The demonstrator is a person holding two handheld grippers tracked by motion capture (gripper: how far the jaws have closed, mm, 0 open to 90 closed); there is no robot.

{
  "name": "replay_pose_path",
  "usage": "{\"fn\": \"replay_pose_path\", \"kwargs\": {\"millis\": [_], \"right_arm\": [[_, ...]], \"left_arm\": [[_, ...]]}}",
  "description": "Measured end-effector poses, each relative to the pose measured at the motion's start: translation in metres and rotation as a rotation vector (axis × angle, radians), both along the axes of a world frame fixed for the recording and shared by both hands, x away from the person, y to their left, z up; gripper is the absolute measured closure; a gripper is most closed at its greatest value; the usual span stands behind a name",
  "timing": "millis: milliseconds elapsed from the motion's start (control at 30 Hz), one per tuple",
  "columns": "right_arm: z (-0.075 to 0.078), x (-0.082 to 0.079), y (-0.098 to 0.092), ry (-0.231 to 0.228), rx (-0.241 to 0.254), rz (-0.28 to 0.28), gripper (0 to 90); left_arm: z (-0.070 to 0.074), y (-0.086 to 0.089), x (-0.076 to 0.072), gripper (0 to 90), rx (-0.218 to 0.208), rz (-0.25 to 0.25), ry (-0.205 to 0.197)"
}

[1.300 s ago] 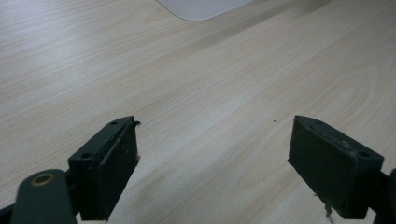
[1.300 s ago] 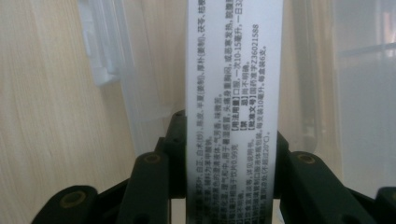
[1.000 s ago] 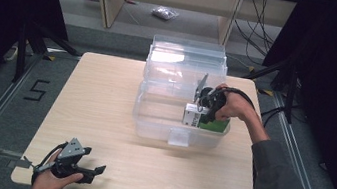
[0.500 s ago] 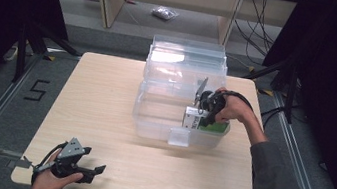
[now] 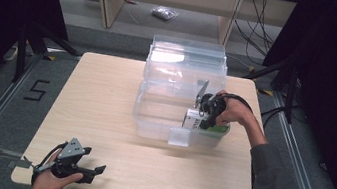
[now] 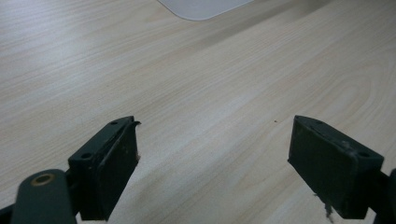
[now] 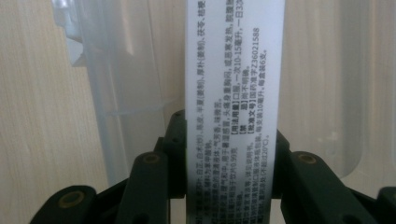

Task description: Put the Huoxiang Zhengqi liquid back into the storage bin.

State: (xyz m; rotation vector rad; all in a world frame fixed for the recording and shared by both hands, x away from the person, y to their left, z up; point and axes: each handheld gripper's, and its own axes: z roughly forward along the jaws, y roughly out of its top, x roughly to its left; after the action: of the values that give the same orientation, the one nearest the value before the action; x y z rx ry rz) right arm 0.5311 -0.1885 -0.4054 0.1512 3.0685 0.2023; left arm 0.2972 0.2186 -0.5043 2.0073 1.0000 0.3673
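The right claw [image 7: 232, 154] pinches a white box [image 7: 233, 93], its jaws pressed on the two narrow sides, with small print facing the camera. In the high view the same claw [image 5: 202, 116] holds the box [image 5: 193, 120] inside the front right part of a clear bin [image 5: 153, 117], low over something green [image 5: 219, 130] at the bin's bottom. The step in hand looks like placing the box in the bin. Next the box has to settle flat on the bottom before the jaws let go, then the claw must lift straight out past the bin wall. The left claw [image 6: 212, 163] sits spread and empty over the bare counter [image 6: 196, 74], well apart from the bin.
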Motion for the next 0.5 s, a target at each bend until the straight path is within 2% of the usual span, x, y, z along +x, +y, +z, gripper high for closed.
{"fn": "replay_pose_path", "kwargs": {"millis": [33, 67, 100, 133, 167, 267, 300, 333, 367, 400, 433, 467, 500], "right_arm": [[-0.0014, -0.0026, 0.0014, 0.022, 0.014, -0.011, 64.3], [-0.0014, -0.0026, 0.0014, 0.022, 0.014, -0.011, 64.3], [-0.0018, -0.0026, 0.0016, 0.025, 0.009, -0.014, 64.2], [-0.0025, -0.0035, 0.002, 0.031, 0.008, -0.022, 64.2], [-0.0029, -0.0037, 0.0021, 0.035, 0.007, -0.026, 64.1], [-0.0042, -0.0015, 0.0029, 0.036, 0.002, -0.018, 63.8], [-0.0043, -0.0011, 0.0027, 0.037, -0.001, -0.021, 63.6], [-0.0059, 0.0021, 0.0009, 0.016, -0.01, 0.01, 63.2], [-0.0062, 0.0022, 0.0019, 0.032, -0.003, 0.014, 62.6], [-0.0054, 0.001, 0.0018, 0.035, -0.007, -0.017, 62.0], [-0.0031, 0.0008, 0.0015, 0.05, 0.023, -0.028, 61.9], [-0.0031, 0.0008, 0.0015, 0.05, 0.023, -0.028, 61.9], [0.0026, -0.0001, 0.0, 0.055, 0.044, -0.047, 61.1]], "left_arm": [[0.0, 0.0004, 0.0002, 15.1, 0.004, -0.006, 0.006], [0.0, 0.0004, 0.0002, 15.1, 0.004, -0.006, 0.006], [-0.0015, -0.002, -0.0001, 15.1, -0.026, 0.012, 0.003], [-0.0011, -0.0016, 0.0, 15.1, -0.02, 0.007, 0.008], [-0.0001, 0.0006, 0.0006, 15.1, 0.004, -0.011, 0.012], [0.0001, -0.0001, 0.0003, 15.1, 0.0, -0.003, 0.002], [-0.0001, -0.0002, 0.0001, 15.1, -0.007, 0.002, 0.001], [-0.001, -0.0022, -0.0003, 15.1, -0.041, 0.021, 0.003], [-0.0008, -0.0014, 0.0001, 15.1, -0.035, 0.014, 0.005], [-0.0006, -0.0005, 0.0003, 15.1, -0.024, 0.007, 0.005], [-0.0008, -0.0016, 0.0, 15.1, -0.036, 0.014, 0.005], [-0.0005, -0.0017, -0.0003, 15.1, -0.034, 0.017, 0.005], [-0.0001, -0.0001, -0.0002, 15.1, -0.008, 0.006, 0.001]]}}
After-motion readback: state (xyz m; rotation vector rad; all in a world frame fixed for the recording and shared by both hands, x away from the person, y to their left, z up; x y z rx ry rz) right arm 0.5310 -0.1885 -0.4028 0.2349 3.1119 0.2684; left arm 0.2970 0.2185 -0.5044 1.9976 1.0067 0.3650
